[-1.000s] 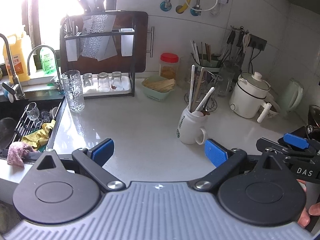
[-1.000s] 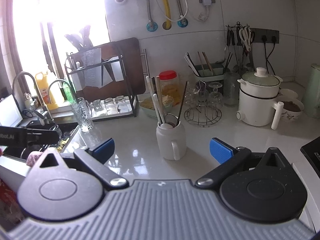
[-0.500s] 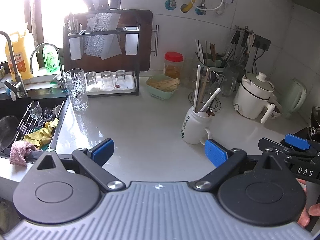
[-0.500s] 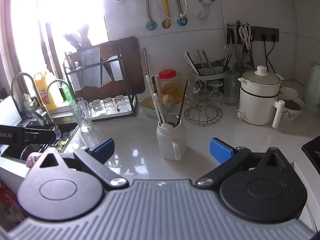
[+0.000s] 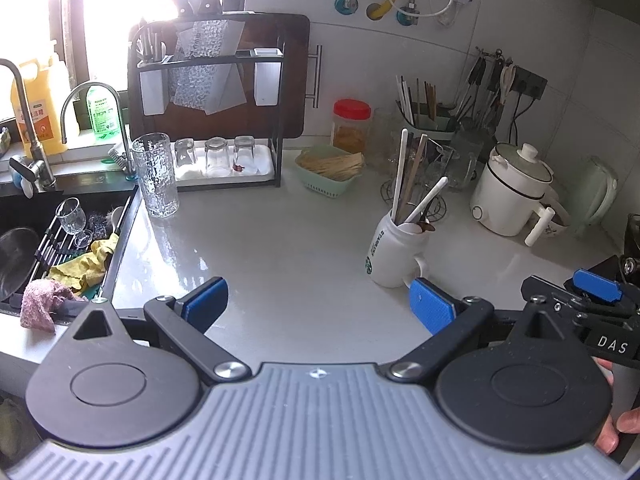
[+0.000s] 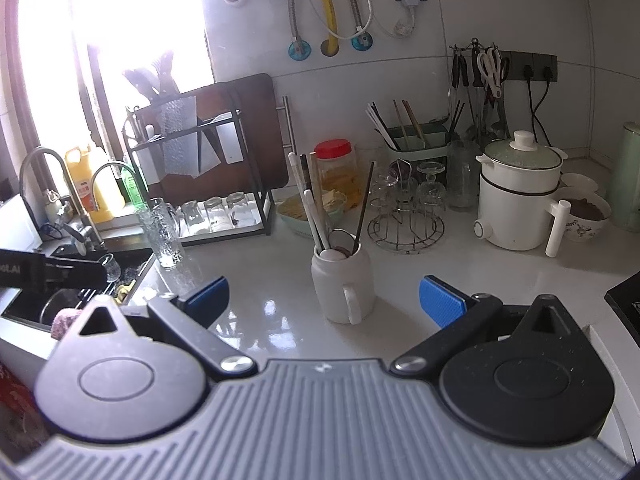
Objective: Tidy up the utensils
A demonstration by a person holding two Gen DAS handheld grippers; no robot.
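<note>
A white mug (image 5: 394, 254) (image 6: 344, 284) stands on the white counter, holding several utensils: white and brown chopsticks (image 5: 404, 176) (image 6: 308, 200), a dark thin stick (image 6: 363, 204) and spoons. A green utensil caddy (image 5: 430, 124) (image 6: 416, 146) with more chopsticks sits by the back wall. My left gripper (image 5: 318, 304) is open and empty, the mug just beyond its right fingertip. My right gripper (image 6: 324, 298) is open and empty, with the mug in front, between its fingers' line. The right gripper (image 5: 592, 292) also shows at the right edge of the left wrist view.
A sink (image 5: 24, 216) with glasses and cloths lies at the left. A tall glass (image 5: 155, 176), a dish rack (image 5: 208, 120) with upturned glasses, a green basket (image 5: 330, 174), a red-lidded jar (image 5: 351, 126), a wire glass stand (image 6: 406, 220) and a white cooker (image 6: 518, 200) line the back.
The left wrist view has shifted so the mug sits further right and lower, nearer the left gripper's right finger. The right wrist view is nearly unchanged. Both grippers stay open.
</note>
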